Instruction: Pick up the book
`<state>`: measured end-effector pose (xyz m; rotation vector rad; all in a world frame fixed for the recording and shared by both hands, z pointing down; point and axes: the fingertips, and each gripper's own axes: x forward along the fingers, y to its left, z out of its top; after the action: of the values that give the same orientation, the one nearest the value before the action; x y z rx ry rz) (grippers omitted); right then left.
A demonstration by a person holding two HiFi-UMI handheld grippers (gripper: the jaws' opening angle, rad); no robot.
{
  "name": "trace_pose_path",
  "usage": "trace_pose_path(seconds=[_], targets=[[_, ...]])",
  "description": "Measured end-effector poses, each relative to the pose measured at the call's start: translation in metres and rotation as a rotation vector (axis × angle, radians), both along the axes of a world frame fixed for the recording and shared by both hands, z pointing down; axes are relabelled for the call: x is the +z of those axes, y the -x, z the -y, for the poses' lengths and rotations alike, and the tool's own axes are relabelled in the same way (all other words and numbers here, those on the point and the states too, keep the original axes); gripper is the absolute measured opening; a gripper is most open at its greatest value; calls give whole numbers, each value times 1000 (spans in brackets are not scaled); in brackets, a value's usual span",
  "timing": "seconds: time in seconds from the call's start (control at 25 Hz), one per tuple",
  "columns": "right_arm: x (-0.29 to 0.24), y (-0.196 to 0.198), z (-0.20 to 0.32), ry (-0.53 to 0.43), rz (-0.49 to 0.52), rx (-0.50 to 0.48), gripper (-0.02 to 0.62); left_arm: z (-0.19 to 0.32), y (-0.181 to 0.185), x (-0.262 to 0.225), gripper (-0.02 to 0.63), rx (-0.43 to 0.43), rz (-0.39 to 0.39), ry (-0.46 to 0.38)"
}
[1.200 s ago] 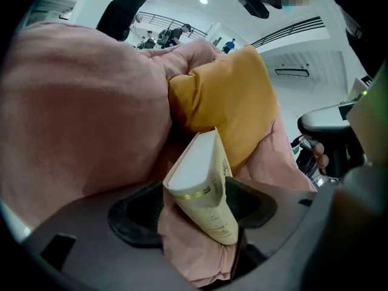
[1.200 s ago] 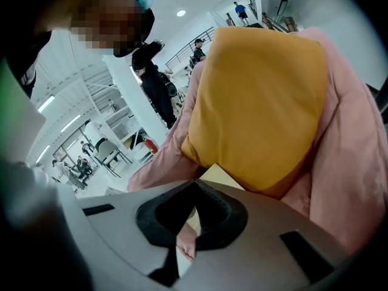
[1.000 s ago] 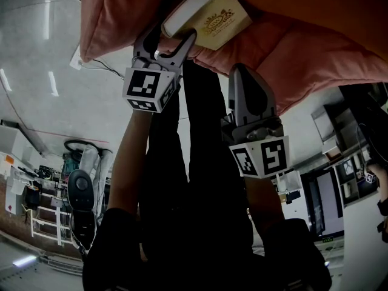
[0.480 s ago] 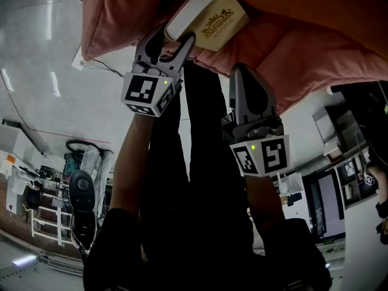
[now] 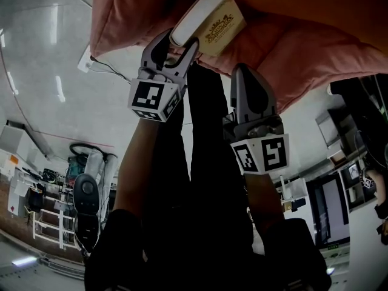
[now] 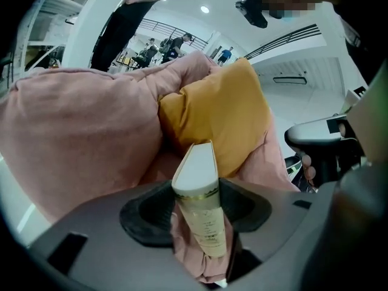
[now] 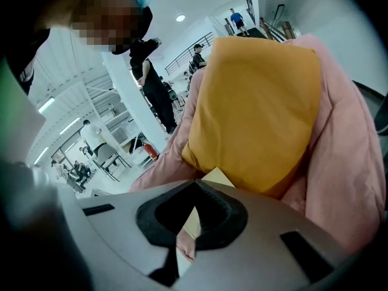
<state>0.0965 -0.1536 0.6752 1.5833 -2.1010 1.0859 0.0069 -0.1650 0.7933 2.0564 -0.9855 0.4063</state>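
The cream hardback book (image 5: 209,20) lies against the pink sofa cushions (image 5: 303,47) at the top of the head view. My left gripper (image 5: 176,41) is shut on it. In the left gripper view the book (image 6: 197,180) stands on edge between the black pads, which have just been closing onto it, with a fold of pink fabric (image 6: 188,247) below it. My right gripper (image 5: 248,71) hangs beside it to the right, shut and holding nothing. In the right gripper view its tips (image 7: 195,183) meet, and a corner of the book (image 7: 215,177) shows just beyond them.
A yellow cushion (image 6: 218,120) leans on the pink cushions (image 6: 79,138) behind the book, also the yellow cushion (image 7: 254,108) in the right gripper view. A cable (image 5: 115,68) runs over the pale floor. An office chair (image 5: 85,193) and people (image 6: 124,23) stand further off.
The left gripper's jaws have closed on the book and it has risen a little with the book. The right gripper has stayed where it was.
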Motion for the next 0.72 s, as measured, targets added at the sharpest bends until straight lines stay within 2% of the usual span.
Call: trace_pose_path(seconds=[0.32, 0.72], targets=[[-27, 0, -1, -38, -9, 12, 2, 4, 0, -31, 233, 14, 8, -40], [-87, -3, 5, -101, -48, -6, 2, 11, 17, -100, 229, -79, -8, -61]])
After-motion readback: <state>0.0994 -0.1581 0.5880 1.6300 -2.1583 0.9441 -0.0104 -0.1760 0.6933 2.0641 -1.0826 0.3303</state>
